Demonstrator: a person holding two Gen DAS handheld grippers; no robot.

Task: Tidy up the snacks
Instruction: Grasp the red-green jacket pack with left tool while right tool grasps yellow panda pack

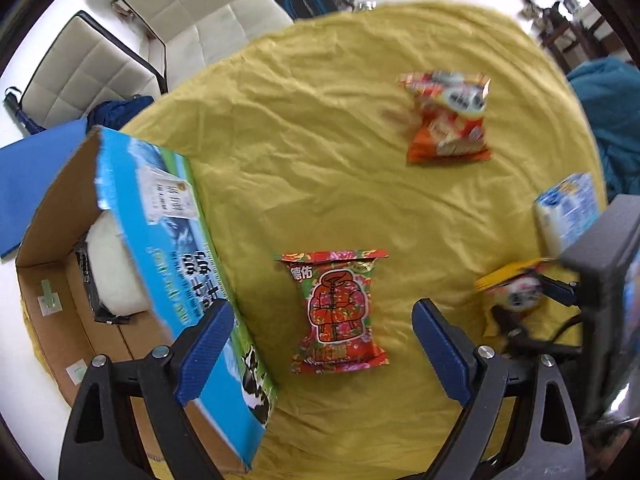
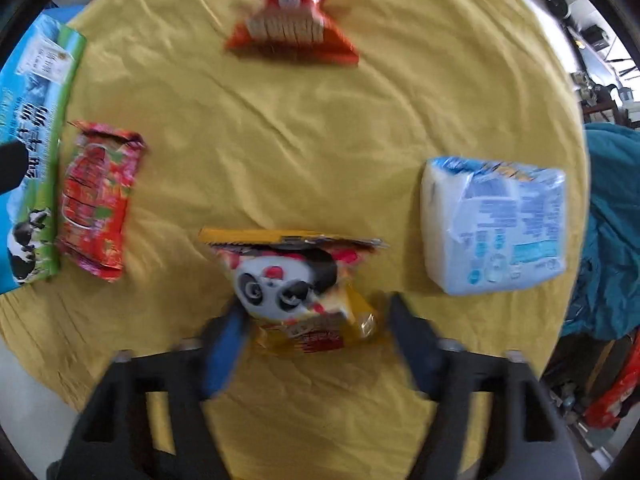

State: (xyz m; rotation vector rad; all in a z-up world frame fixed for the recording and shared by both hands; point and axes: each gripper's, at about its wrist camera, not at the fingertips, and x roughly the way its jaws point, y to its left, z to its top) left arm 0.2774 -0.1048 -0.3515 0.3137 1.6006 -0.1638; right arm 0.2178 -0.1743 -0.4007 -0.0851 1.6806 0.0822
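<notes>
On the yellow cloth (image 1: 312,152) a red flowered snack packet (image 1: 335,312) lies flat between the fingers of my open left gripper (image 1: 320,344), which hovers above it without touching. A yellow panda snack bag (image 2: 298,292) sits between the blurred fingers of my open right gripper (image 2: 316,340); the same panda bag (image 1: 514,292) shows at the right of the left wrist view. An orange snack bag (image 1: 450,118) lies farther back. A blue-and-white tissue pack (image 2: 496,224) rests at the right. The red packet (image 2: 96,200) lies at the left of the right wrist view.
An open cardboard box (image 1: 132,312) with blue milk printing stands at the left and holds a white pack (image 1: 114,272). White chairs (image 1: 88,68) stand beyond the table. Teal fabric (image 2: 612,220) hangs past the right edge. The other gripper's grey body (image 1: 604,260) is close at right.
</notes>
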